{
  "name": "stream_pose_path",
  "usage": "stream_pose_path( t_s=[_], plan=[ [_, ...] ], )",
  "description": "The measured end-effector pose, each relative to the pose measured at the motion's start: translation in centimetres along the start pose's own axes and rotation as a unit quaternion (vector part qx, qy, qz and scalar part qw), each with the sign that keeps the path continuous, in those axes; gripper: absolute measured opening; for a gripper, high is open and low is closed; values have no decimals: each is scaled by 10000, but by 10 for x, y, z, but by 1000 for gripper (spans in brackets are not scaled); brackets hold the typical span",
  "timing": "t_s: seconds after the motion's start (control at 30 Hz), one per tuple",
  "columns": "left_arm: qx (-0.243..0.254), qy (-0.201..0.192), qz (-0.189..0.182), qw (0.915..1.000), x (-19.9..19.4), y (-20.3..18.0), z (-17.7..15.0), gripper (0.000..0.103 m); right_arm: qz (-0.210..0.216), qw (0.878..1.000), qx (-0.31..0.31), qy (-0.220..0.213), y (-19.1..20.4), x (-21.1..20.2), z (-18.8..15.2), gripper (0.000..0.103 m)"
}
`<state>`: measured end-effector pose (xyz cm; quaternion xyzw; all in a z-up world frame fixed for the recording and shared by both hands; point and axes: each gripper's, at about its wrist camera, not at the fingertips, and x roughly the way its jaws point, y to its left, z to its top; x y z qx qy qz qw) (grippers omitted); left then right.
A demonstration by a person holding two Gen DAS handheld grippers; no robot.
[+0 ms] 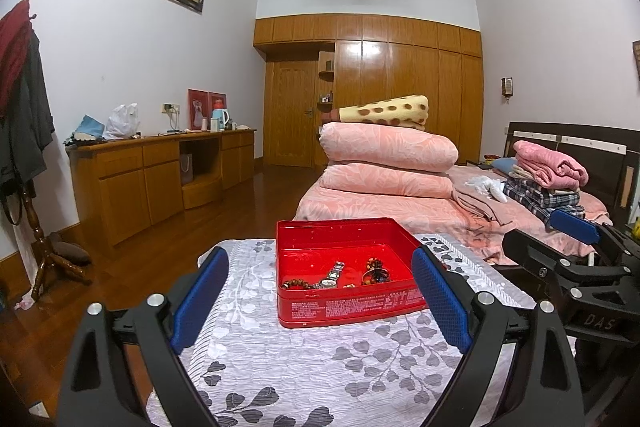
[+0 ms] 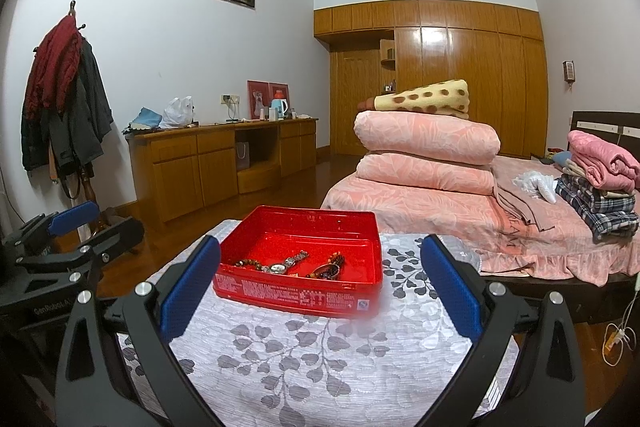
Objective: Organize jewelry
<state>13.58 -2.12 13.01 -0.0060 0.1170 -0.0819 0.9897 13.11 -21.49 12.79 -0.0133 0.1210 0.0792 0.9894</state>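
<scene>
With jaws spread wide, L gripper (image 1: pixel 320 301) & R gripper (image 2: pixel 318 291) hover level facing tin (image 1: pixel 344 311).

Both wrist views face the red tin (image 1: pixel 344 307) closely.

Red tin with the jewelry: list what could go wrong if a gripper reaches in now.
1. The watch lies touching the bead bracelet, so lifting one may drag the other.
2. The red tin sits loose on the leaf-print cloth; a push against its wall could slide it.
3. Both the left gripper and the right gripper are open and face the tin, so they could collide.
</scene>
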Motion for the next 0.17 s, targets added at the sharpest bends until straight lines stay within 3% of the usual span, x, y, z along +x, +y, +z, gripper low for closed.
stream_pose_path(
  t_s=[0.17],
  plan=[
    [-9, 10, 4, 10000, 0, 1, -1, 91, -1, 10000, -3, 5, 0, 0, 0, 97]
  ],
)
